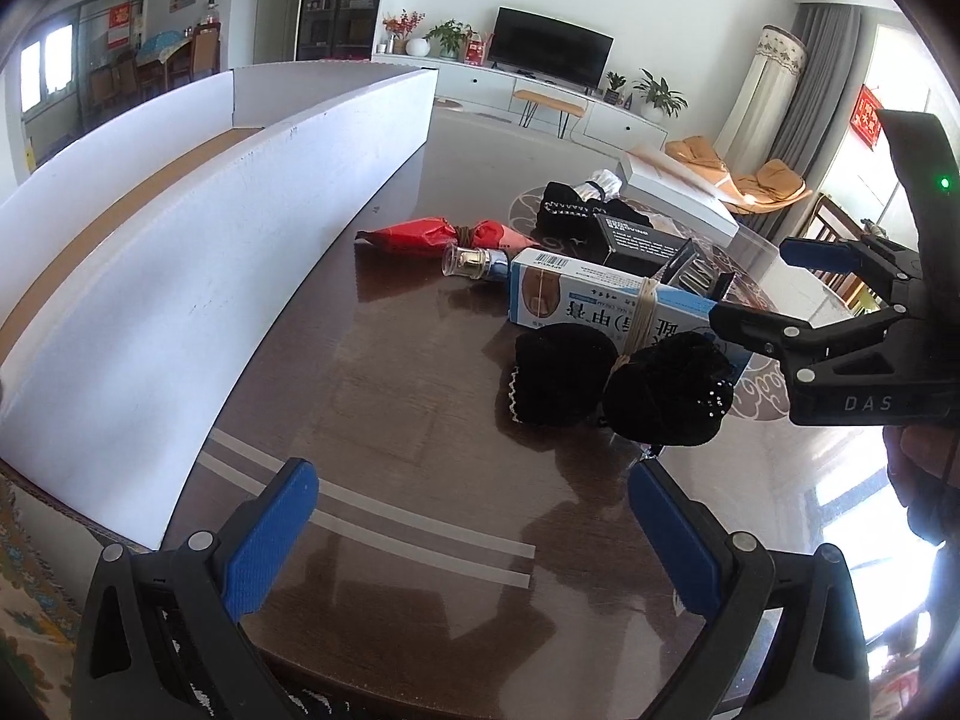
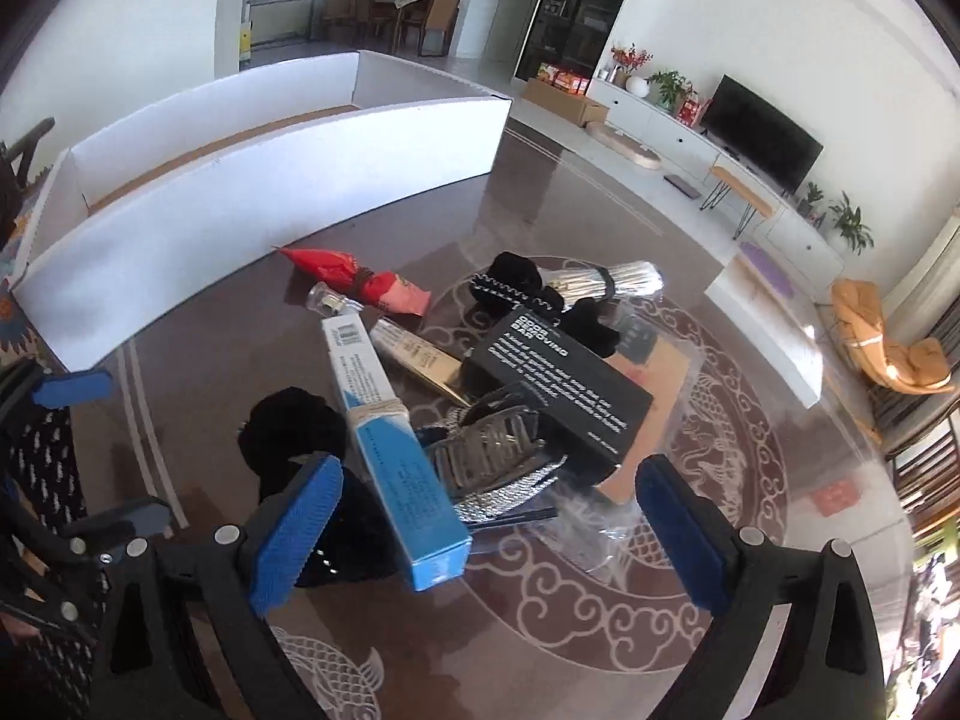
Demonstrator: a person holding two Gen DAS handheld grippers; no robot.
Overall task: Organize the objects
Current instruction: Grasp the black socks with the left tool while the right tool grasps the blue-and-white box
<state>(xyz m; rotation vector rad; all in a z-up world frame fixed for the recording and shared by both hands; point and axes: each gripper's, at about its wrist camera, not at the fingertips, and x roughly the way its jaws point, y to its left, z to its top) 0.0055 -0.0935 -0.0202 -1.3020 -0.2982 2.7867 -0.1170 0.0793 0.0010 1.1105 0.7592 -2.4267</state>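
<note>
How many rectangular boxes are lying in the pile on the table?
2. The blue and white box, tied with a rubber band, lies nearest the right claw. The black box with white lettering lies behind it. Others may be hidden underneath.

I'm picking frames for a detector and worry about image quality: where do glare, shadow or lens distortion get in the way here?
Left wrist view: the fisheye bows the straight white box wall into a curve; window glare washes the table at right. Right wrist view: glare whitens the table's right edge, the blue carton looms large near the lens, corners are vignetted black. Both stay sharp.
</note>
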